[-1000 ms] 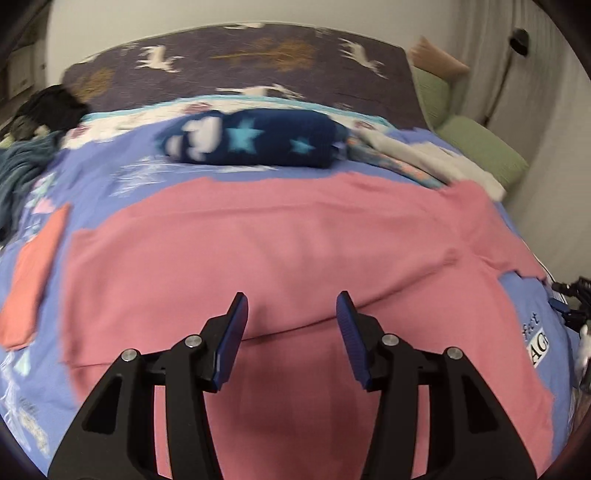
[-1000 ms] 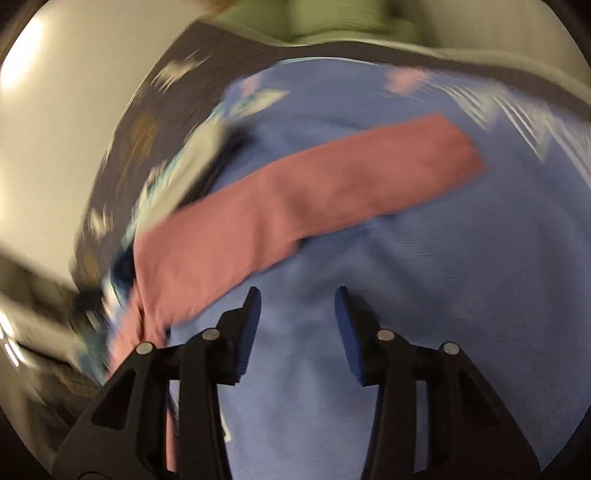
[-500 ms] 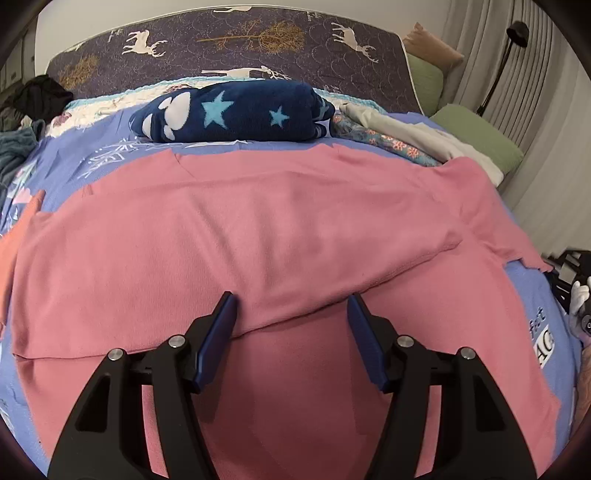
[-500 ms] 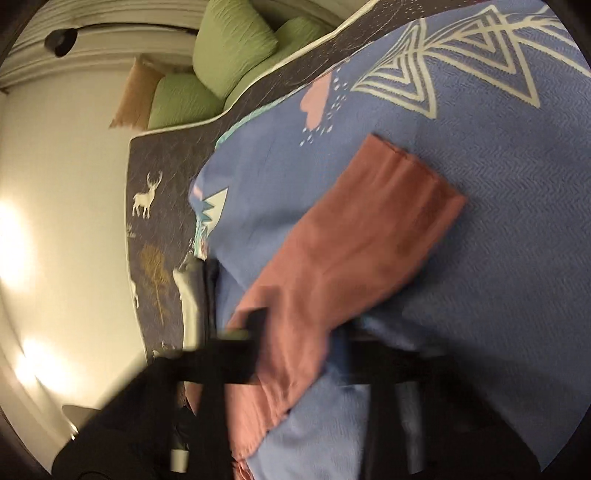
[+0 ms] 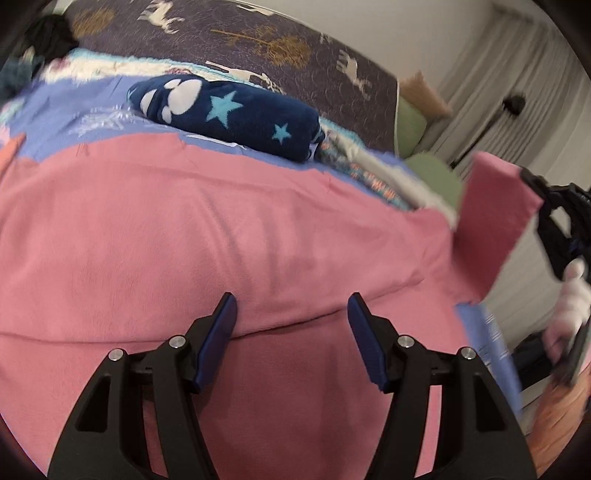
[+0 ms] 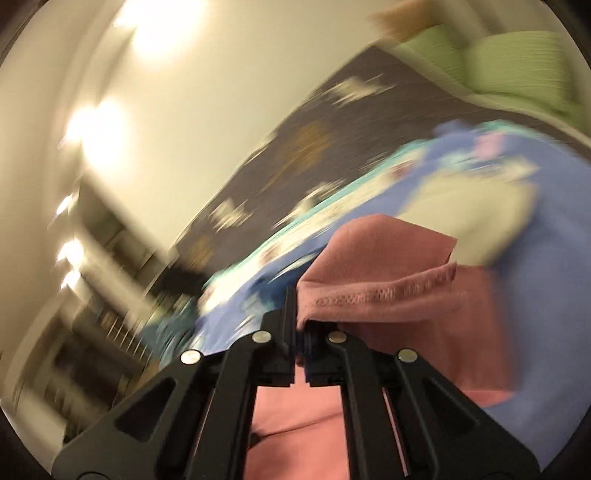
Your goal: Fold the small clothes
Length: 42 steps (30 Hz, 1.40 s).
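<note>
Sleeve lifted, right gripper apparently clamped.

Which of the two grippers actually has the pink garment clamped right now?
The right gripper: its jaws are shut on the pink garment's hemmed sleeve end, lifted off the bed. The left gripper hovers open above the garment.

**Bedroom with a deer-print headboard and warm wall lights**

A dark purple quilted headboard printed with white deer and golden trees spans twelve o'clock in the left wrist view, against a plain pale wall. Grey pleated curtains hang at two o'clock, beside a black lamp on a thin stem. Green cushions sit at one o'clock in the right wrist view. Two bright lights glare at ten o'clock; blurred shelving stands below.
</note>
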{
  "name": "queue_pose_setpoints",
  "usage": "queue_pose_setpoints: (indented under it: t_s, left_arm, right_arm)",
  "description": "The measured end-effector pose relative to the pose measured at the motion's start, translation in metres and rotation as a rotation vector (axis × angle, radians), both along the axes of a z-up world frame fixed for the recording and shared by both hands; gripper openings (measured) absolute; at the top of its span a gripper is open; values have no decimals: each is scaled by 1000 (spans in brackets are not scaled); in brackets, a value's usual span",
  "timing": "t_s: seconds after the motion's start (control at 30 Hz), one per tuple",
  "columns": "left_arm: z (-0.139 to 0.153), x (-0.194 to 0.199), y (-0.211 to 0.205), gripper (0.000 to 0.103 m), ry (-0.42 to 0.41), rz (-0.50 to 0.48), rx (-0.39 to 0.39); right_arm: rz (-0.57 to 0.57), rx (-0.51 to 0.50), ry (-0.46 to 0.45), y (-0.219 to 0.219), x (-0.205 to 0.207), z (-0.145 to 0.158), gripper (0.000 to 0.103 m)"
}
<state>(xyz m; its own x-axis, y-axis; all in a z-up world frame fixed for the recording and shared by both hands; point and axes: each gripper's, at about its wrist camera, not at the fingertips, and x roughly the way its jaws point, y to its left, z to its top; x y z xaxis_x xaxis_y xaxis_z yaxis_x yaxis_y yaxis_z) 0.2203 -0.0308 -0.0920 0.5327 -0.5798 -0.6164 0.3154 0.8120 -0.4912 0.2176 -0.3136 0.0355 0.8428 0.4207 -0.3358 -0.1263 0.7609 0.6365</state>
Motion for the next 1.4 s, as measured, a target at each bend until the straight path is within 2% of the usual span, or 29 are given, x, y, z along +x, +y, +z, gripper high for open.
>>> queue_pose_setpoints:
  t_s: [0.13,0.2,0.23,0.3,0.5,0.63,0.73,0.77,0.8,0.93,1.0,1.03,1.07,1.13,1.2,1.33,1.37,1.4]
  left_arm:
    - [6,-8,31,63,-10,56,-150]
    - [10,-8,41,63,-27,40,-177]
    - [12,-8,45,63,-35,33,-185]
    - [11,-6,48,63,-27,12,-220]
    - [7,0,42,63,2,-38,-271]
    - [11,-3,38,63,-16,-49,-251]
    - [13,-6,35,63,-31,-49,-220]
    - [13,-6,35,63,-32,-44,-209]
    - [13,-6,35,63,-32,-37,-201]
    - [14,-8,42,63,-43,23,-182]
    - [17,-10,50,63,-58,51,-187]
    - [19,-10,55,63,-66,72,-192]
    - [21,-11,60,63,-73,87,-199]
    - [25,-10,71,63,-86,124,-209]
    - [26,-9,81,63,-93,147,-215]
    - [25,-6,94,63,-91,133,-200]
    - [24,-4,94,63,-89,121,-195]
    - [21,-3,93,64,-79,99,-193]
  right_arm:
    - [189,-176,53,92,24,-24,4]
    - [292,-301,103,132,29,-45,7]
    - [334,-394,126,151,30,-59,8]
    - [370,-507,128,172,17,-74,9]
    - [419,-621,131,178,-22,-98,26]
    - [435,-626,140,172,-39,-103,31]
    - [410,-642,134,161,-45,-99,49]
    - [389,-616,152,154,-43,-98,55]
    - [379,-582,167,148,-40,-98,55]
    - [321,-314,289,111,-18,-106,55]
    - [327,-103,363,96,-4,-117,55]
    - [322,36,401,88,5,-125,56]
    - [312,116,422,84,11,-129,60]
    - [278,226,444,81,23,-134,60]
    - [270,234,395,93,36,-122,58]
    - [519,248,243,147,41,-81,58]
    - [553,222,210,157,38,-70,58]
    - [547,153,190,163,34,-61,58]
